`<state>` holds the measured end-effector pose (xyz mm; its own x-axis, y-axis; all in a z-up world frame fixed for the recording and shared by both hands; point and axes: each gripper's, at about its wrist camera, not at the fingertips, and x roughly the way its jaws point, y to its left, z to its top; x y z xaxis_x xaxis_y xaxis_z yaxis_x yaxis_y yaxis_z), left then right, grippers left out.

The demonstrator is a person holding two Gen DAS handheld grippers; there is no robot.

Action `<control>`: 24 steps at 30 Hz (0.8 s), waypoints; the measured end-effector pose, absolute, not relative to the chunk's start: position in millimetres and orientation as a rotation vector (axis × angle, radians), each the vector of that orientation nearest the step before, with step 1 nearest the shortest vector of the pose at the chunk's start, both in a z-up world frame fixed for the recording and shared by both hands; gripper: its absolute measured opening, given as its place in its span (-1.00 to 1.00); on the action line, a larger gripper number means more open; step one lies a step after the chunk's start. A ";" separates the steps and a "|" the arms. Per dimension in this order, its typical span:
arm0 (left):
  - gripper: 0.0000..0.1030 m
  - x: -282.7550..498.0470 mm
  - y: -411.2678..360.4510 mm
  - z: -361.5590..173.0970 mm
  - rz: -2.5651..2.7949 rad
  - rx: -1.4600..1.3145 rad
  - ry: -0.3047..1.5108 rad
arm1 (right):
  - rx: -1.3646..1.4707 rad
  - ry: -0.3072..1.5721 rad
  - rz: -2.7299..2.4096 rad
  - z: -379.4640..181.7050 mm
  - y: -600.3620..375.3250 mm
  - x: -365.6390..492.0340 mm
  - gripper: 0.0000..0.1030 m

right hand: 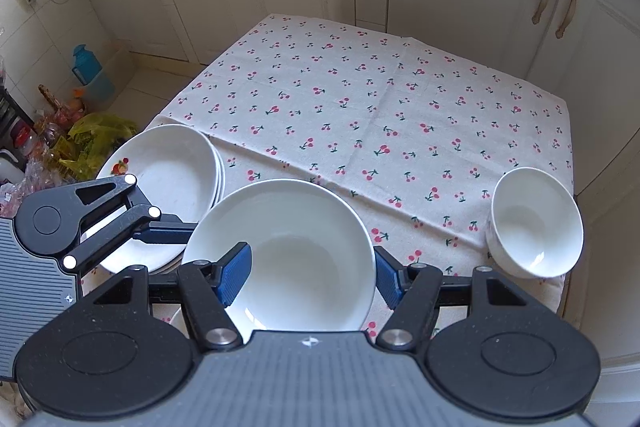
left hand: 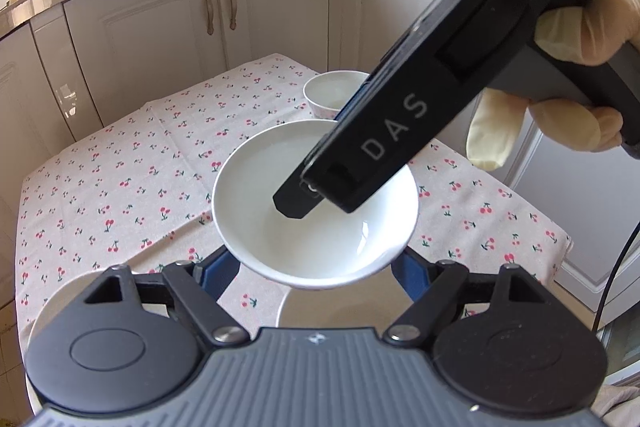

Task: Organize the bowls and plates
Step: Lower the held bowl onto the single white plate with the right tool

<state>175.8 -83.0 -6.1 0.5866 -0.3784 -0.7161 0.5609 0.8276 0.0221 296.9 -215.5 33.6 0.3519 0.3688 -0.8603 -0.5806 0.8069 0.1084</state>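
Left wrist view: my left tongs (left hand: pixel 316 267) clench the white bowl (left hand: pixel 316 203) above the table (left hand: pixel 120 167); my right tongs (left hand: pixel 296 201) poke inside and could knock it loose.

Right wrist view: my right tongs (right hand: pixel 308 275) grip the same bowl's rim; pulling apart risks dropping it beside the stacked plates (right hand: pixel 168 179).

White shallow bowl (right hand: pixel 288 251) tilted, lifted; small white bowl (right hand: pixel 534 221) upright at cloth edge; plate stack (right hand: pixel 168 171) left.

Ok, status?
Left gripper, right gripper both shut on bowl, lifted. Plate stack left, small bowl right. Cloth ahead bare.
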 end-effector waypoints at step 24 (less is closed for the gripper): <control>0.59 129.9 -75.8 -10.2 -0.566 0.254 0.782 | -0.223 1.066 0.641 17.6 -213.3 252.2 0.37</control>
